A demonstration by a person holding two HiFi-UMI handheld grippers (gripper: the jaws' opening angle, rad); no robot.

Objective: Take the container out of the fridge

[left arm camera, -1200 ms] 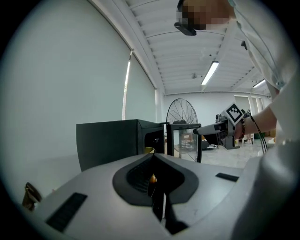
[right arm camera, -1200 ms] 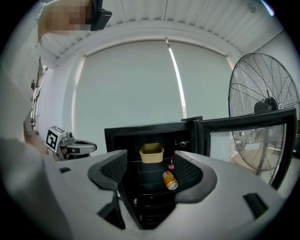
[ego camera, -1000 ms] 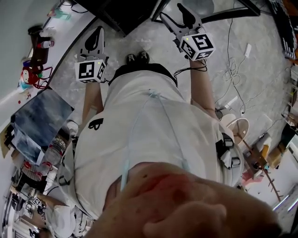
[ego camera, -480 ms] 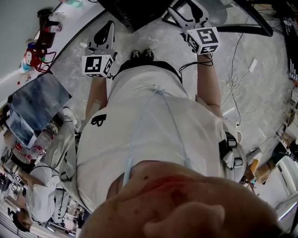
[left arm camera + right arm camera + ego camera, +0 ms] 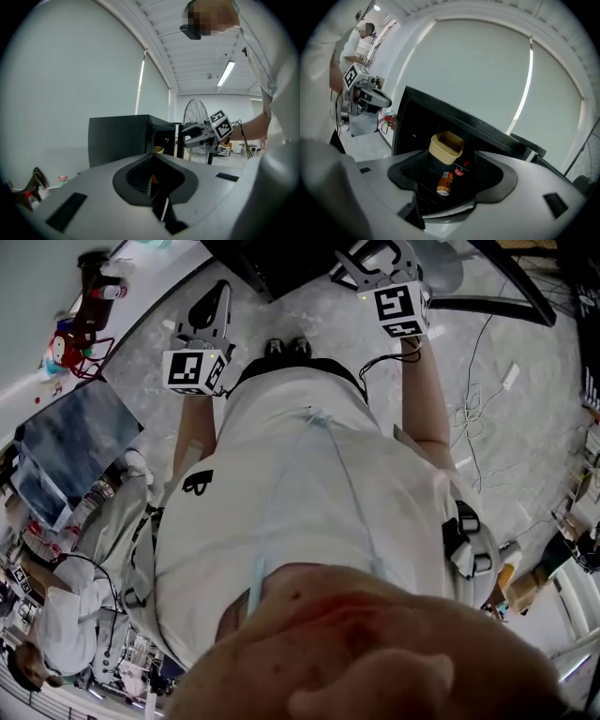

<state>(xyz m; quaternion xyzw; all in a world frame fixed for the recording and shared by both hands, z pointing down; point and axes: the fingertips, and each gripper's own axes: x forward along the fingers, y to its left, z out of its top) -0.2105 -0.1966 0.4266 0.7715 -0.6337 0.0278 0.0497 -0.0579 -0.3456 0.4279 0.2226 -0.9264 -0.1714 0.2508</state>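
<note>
Firstly, left gripper (image 5: pixel 152 165): jaws pressed together to a thin slit, holding nothing, aimed at the side of a black box-shaped fridge (image 5: pixel 121 136).

Right gripper (image 5: pixel 443 161): jaws spread wide, empty, facing the fridge's open front.

Seen through the gap between the right jaws:
- a tan open-topped plastic container (image 5: pixel 446 145), standing upright inside the fridge, clear of both jaws;
- an orange drinks can (image 5: pixel 444 183), just below the container;
- a red-capped bottle (image 5: pixel 461 169), beside the can.

Left gripper view: the container's tan rim (image 5: pixel 158 150) shows at the fridge's front edge, with the right gripper held out before the opening. A round wire-spoked wheel (image 5: pixel 194 115) stands behind.

Head view: both grippers are raised ahead of the person's white shirt (image 5: pixel 300 484). The left one is beside the fridge and the right one is at its front. White cables (image 5: pixel 469 404) lie on the grey floor (image 5: pixel 525 362).
</note>
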